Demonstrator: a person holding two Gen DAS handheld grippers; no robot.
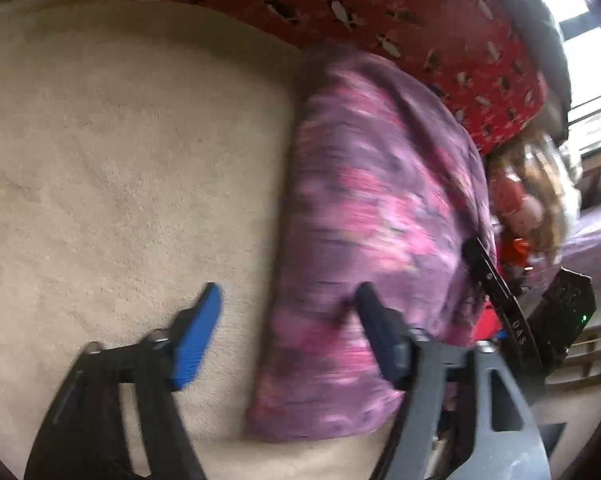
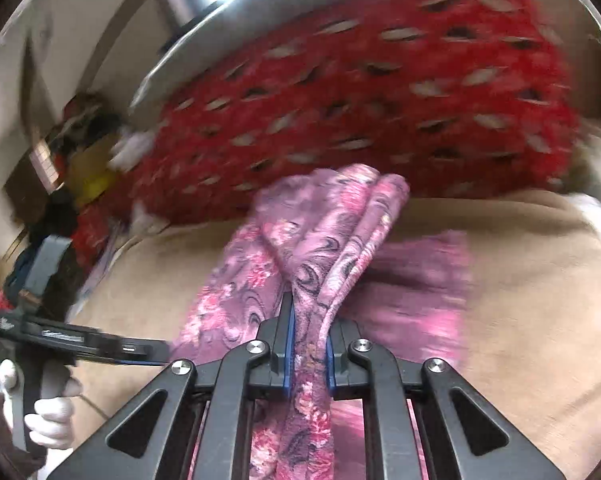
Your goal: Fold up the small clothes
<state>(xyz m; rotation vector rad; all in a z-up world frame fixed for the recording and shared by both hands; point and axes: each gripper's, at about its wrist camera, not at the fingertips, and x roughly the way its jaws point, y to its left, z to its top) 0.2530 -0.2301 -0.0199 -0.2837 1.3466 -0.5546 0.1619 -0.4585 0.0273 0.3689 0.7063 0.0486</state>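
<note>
The soft beige blanket carries the pink-purple flowery cloth, beside a red patterned pillow. Right gripper fingers pinch the cloth; left gripper fingers are spread.

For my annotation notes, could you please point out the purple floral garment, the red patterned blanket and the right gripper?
purple floral garment [image 1: 372, 208]: left wrist view, middle of its folded body.
red patterned blanket [image 2: 380, 92]: right wrist view, central patterned area.
right gripper [image 2: 309, 336]: right wrist view, between fingertips, clamping cloth.

Probably a home bedroom: beige blanket, red patterned pillow.
</note>
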